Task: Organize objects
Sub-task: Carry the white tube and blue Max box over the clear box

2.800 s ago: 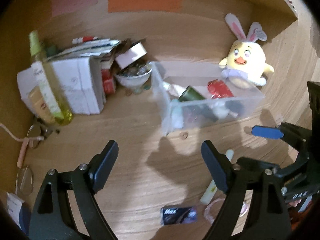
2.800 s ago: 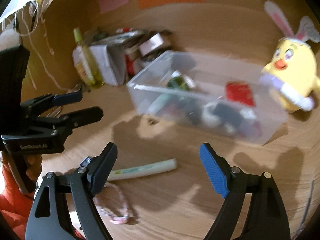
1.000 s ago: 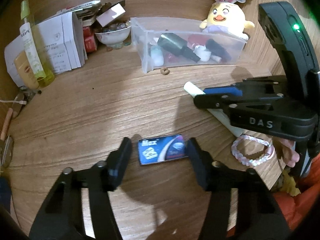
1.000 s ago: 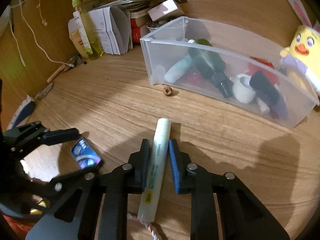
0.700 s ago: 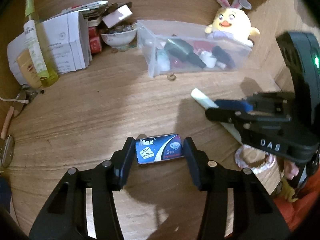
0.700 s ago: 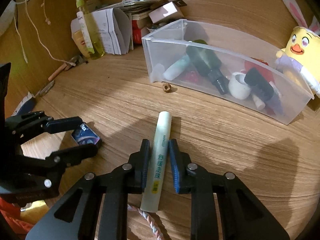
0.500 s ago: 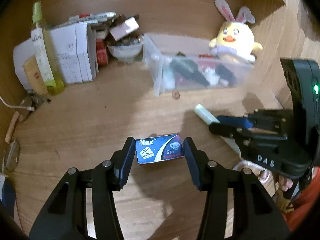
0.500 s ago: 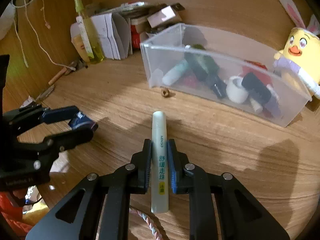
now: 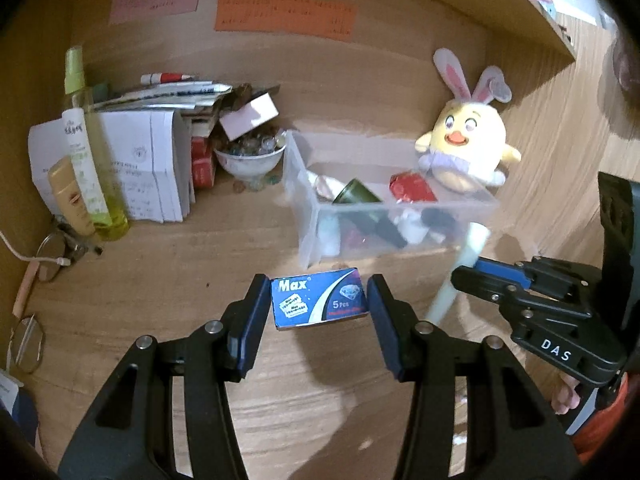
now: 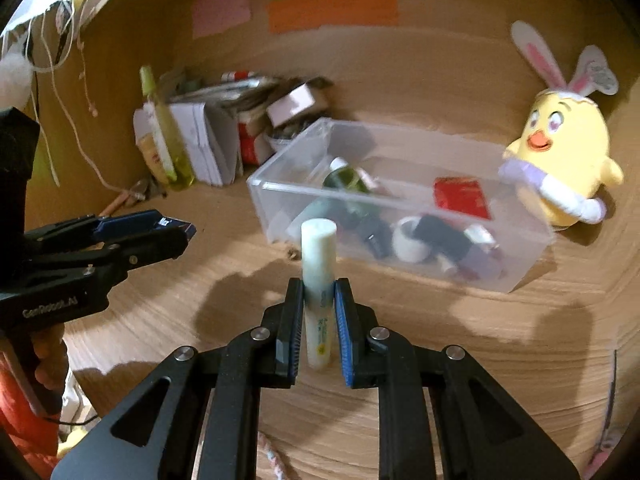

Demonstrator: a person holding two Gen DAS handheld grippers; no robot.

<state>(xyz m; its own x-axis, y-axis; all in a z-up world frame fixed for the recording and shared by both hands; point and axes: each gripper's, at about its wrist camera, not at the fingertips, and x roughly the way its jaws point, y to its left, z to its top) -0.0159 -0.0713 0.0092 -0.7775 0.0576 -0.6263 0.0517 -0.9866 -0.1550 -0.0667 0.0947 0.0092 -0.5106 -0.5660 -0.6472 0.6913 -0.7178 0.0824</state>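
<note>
Clear bin [image 10: 520,276] with bottles [image 10: 352,196], red packet [image 10: 462,196]

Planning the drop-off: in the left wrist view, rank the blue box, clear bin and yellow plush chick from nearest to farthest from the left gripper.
1. blue box: between the left gripper fingers.
2. clear bin: just beyond, centre.
3. yellow plush chick: behind the bin, right.

box [image 9: 319,303]: blue, white swoosh, white "Max" lettering, red print at the corner
tube [image 10: 317,276]: pale mint-white, green characters, a yellow mark low down
bin [image 10: 520,256]: clear plastic
plush chick [image 9: 468,148]: yellow, orange beak, pink-and-white rabbit ears, lilac collar
wall notes [image 9: 285,16]: pink, green, orange
desk [image 9: 168,264]: light wood grain
spray bottle [image 9: 86,148]: yellow-green
</note>
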